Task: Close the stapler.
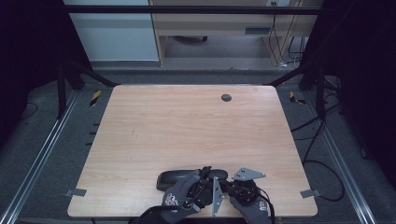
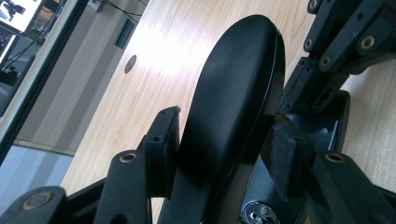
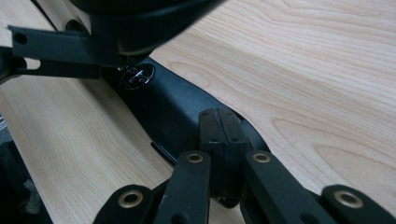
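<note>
Black hinged case at the near edge, worked by both grippers at once.

From the high view, the black case (image 1: 180,178) lies with its long axis across the wooden table (image 1: 187,126), close to the person's edge; the left gripper (image 1: 205,173) sits at the case's right end and the right gripper (image 1: 229,185) just beside it, so both hands are equally near. In the left gripper view, the raised lid (image 2: 233,88) stands on edge between the pads (image 2: 163,140), its length running away from the camera; the jaws are part-way apart and bracket it closely, though I cannot tell if they press. In the right gripper view, the jaws are together, pinched on the rim of the case's lower shell (image 3: 163,112), which stretches away toward the snap fastener (image 3: 137,75).
</note>
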A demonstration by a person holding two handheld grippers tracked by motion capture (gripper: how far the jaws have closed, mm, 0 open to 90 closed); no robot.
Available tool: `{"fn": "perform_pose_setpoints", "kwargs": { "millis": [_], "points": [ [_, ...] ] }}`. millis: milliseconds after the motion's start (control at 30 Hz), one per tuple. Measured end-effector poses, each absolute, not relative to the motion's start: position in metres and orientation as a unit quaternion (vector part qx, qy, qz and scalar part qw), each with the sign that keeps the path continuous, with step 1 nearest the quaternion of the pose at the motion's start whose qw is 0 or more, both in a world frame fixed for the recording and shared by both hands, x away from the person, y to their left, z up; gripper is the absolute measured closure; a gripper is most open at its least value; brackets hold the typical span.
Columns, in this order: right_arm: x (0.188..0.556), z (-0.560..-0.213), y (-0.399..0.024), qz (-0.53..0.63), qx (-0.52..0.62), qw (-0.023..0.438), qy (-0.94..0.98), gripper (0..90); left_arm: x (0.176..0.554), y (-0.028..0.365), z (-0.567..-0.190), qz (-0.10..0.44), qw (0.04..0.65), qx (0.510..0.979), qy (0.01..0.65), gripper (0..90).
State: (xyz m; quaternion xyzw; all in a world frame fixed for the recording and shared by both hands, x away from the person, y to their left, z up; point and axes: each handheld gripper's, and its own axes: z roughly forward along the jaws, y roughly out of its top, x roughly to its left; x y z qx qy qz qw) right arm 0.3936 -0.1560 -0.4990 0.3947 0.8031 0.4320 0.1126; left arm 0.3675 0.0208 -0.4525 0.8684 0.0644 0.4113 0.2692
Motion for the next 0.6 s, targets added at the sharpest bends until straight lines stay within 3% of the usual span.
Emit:
{"fn": "perform_pose_setpoints", "kwargs": {
  "millis": [600],
  "points": [
    [0.398,-0.502,-0.17,0.413,0.43,0.139,0.791,86.2,0.367,0.021,-0.454,0.406,0.275,0.87,0.062,47.7]
  ]
}}
